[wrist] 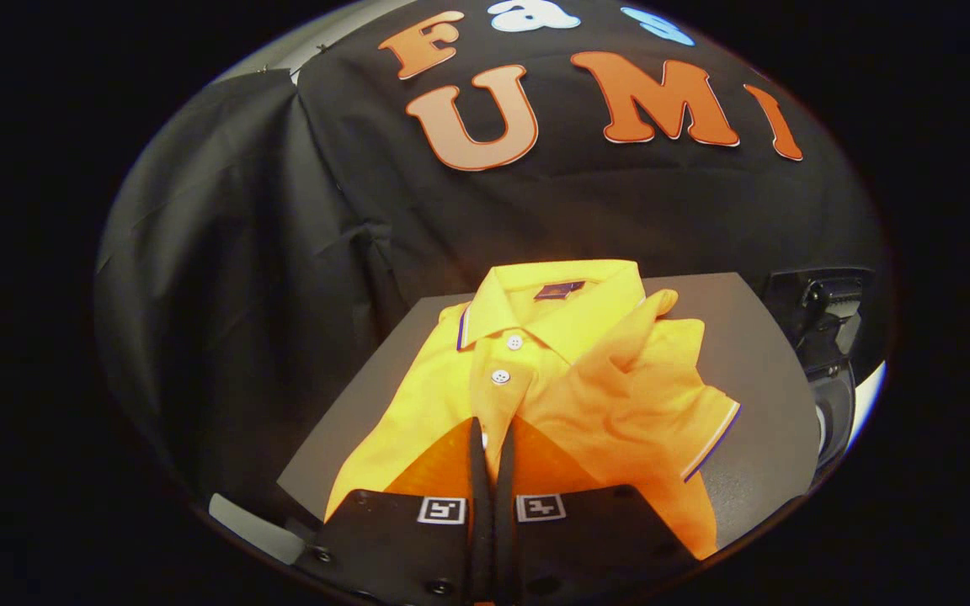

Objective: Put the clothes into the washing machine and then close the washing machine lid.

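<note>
My tongs are pressed together over the yellow polo shirt.

I see the two black fingers side by side with almost no gap, tips on the shirt's front just below the button placket; whether they pinch cloth I cannot tell. The shirt lies folded on the grey counter, collar away from me, one sleeve folded across its front.

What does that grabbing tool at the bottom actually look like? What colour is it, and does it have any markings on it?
The gripper is black. Its two fingers are thin, slightly curved black strips set close side by side, reaching onto the orange polo shirt. Behind them sits a broad black body with small round screws. Each side carries a small square black-and-white marker tag near the base of a finger.
</note>
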### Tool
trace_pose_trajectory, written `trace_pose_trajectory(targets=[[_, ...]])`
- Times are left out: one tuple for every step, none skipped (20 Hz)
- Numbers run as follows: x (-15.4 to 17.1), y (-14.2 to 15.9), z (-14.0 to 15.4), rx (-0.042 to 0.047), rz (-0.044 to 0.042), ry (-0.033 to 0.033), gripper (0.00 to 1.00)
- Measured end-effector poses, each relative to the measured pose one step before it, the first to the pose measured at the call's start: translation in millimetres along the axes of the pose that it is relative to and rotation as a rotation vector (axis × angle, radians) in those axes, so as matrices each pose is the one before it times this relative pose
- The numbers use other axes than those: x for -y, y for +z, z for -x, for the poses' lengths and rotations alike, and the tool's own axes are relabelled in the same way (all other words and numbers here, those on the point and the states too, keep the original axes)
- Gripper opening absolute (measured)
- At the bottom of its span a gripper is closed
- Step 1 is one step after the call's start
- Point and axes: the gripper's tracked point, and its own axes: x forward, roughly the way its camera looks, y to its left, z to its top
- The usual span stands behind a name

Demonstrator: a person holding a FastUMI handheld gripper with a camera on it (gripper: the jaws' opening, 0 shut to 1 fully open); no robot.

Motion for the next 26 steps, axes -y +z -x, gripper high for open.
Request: trace_pose_trajectory(targets=[[-1.28, 3.6, -0.31, 0.02538, 0.01536, 0.00414, 0.08], [0.23, 2.9, 2.31, 0.03254, 0.02778, 0.00525, 0.08], [-2.34, 6.71, 2.97, 0.05655, 0.02445, 0.014, 0.08], [-1.56, 8.93, 1.36, 0.06445, 0.01319, 0.01047, 0.08], [-1.38, 10.06, 1.37, 0.04685, 0.01413, 0.01378, 0.08], [1.23, 8.68, 0.35, 0.03635, 0.00764, 0.00475, 0.08], [-0.84, 10.35, 1.67, 0.03654, 0.00087, 0.00931, 0.08], [-2.08, 10.09, 6.52, 0.03897, -0.00085, 0.0117, 0.08], [-2.29, 11.56, 8.62, 0.03459, 0.00281, 0.00854, 0.08], [1.39, 12.64, 6.07, 0.03689, 0.00734, 0.0024, 0.08], [0.16, 13.54, 6.24, 0.03061, 0.01157, 0.00091, 0.08], [0.9, 10.95, 5.16, 0.02538, 0.01167, -0.0025, 0.08], [-1.95, 12.01, 8.65, 0.01935, 0.00666, 0.00171, 0.08], [-0.49, 9.67, 6.75, 0.01479, 0.00053, 0.00419, 0.08], [-0.4, 6.05, 7.8, 0.01827, 0.00253, 0.00111, 0.08], [1.62, 8.17, 7.45, 0.00954, 0.00916, 0.00096, 0.08], [1.83, 10.18, 9.2, 0.01511, 0.0123, -0.00228, 0.08], [2.08, 8.67, 7.9, 0.01283, 0.0096, -0.00008, 0.08], [-2.57, 5.88, 7.9, 0.00966, 0.0031, 0.00745, 0.08], [0.38, 6.31, 6.32, 0.01042, -0.00042, 0.01349, 0.08], [4.03, 7.62, 8.41, 0.01102, -0.00036, 0.01041, 0.08], [6.4, 7.92, 6.8, 0.00542, -0.00007, 0.00454, 0.08], [7.51, 9.82, 5.52, 0.00752, 0.00184, 0.00112, 0.08], [8.3, 8.5, 5.05, 0.01374, 0.00401, 0.00173, 0.08], [9.87, 11.71, 5.3, 0.01614, 0.0054, 0.00118, 0.08], [12.39, 11.13, 5.26, 0.01705, 0.00937, -0.00519, 0.08]])
